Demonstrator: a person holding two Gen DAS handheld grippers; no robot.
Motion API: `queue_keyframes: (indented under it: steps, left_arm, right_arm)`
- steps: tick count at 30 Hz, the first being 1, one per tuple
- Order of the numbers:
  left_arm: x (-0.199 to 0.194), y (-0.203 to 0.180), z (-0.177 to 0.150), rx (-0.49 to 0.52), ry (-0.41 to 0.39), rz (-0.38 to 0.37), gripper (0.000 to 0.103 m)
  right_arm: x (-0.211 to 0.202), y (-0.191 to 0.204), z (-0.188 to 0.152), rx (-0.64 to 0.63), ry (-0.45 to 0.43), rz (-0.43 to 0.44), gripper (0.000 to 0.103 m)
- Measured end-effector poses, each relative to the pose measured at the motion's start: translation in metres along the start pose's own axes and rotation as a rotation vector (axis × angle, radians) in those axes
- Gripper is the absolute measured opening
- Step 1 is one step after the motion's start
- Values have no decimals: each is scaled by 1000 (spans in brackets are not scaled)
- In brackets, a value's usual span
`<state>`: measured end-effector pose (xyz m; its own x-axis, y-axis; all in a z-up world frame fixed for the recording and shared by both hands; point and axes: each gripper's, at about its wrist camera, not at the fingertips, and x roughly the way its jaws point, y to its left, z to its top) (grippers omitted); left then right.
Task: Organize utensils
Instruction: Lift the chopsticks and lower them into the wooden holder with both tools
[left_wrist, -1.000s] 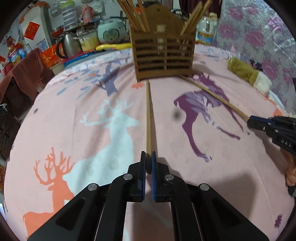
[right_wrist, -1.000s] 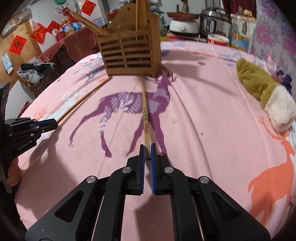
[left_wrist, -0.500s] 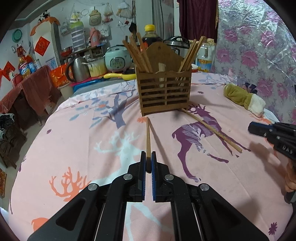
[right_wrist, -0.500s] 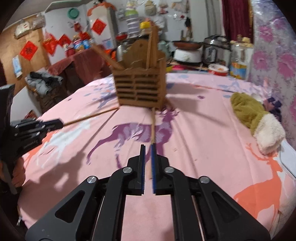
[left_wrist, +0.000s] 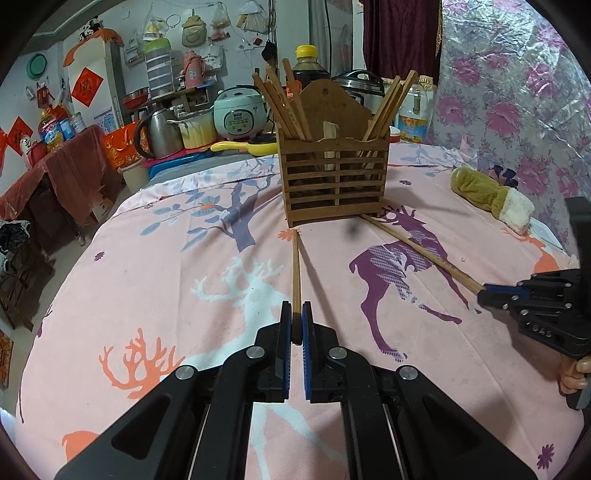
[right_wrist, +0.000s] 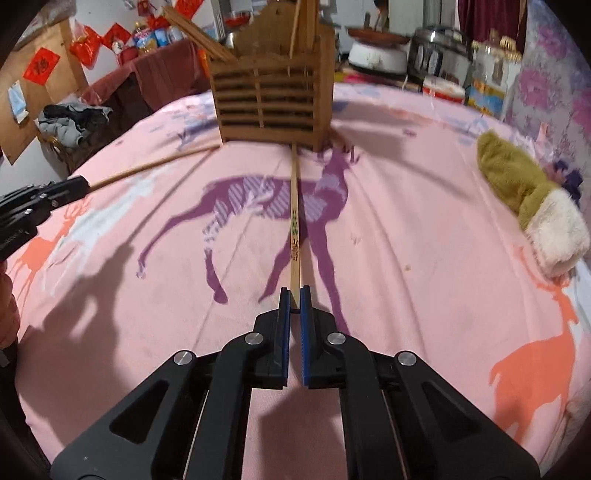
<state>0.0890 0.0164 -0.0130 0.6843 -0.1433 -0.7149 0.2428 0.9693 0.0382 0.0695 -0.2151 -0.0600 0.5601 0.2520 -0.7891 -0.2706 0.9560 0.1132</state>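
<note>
One chopstick (left_wrist: 296, 273) is clenched in the left gripper (left_wrist: 294, 325) and another chopstick (right_wrist: 294, 236) in the right gripper (right_wrist: 292, 301), far tips near the wooden holder (left_wrist: 334, 177) on the desk (left_wrist: 155, 280). Each should be lifted and tipped upright before being lowered in.

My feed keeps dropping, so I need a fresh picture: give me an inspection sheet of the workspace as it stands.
Surface: pink deer-print cloth over a round table.
Job's things: wooden slatted holder with chopsticks standing in both ends; one chopstick in the left tongs, another chopstick in the right tongs, both tips toward the holder.
Clutter: green and white plush sock near the edge.
Grippers: both shut on their chopsticks.
Cables: nothing seen.
Surroundings: rice cooker, kettle, soy sauce bottle, floral curtain.
</note>
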Motion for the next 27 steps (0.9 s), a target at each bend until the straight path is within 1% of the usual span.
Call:
queue_keyframes:
  steps: [6,10,13,19,27]
  left_arm:
    - [-7,5,4,-29,-23,-10,6]
    - [-15,5,18,-37,-42,-2,6]
    - [-24,2,32,-31,-69,2,6]
    - [-46,-8,78,-24,-139,-3,6]
    - [-62,-15,124,-28,-182,-28,6]
  right_arm:
    - [-45,-4,7,22,-184,13,6]
    - [-68,-7,18,53,-270,20,6]
    - [-80,-6,33,55,-305,23,6]
    - [-104,2,67,48,-374,22,6]
    - [-126,12,101,42,-437,46,6]
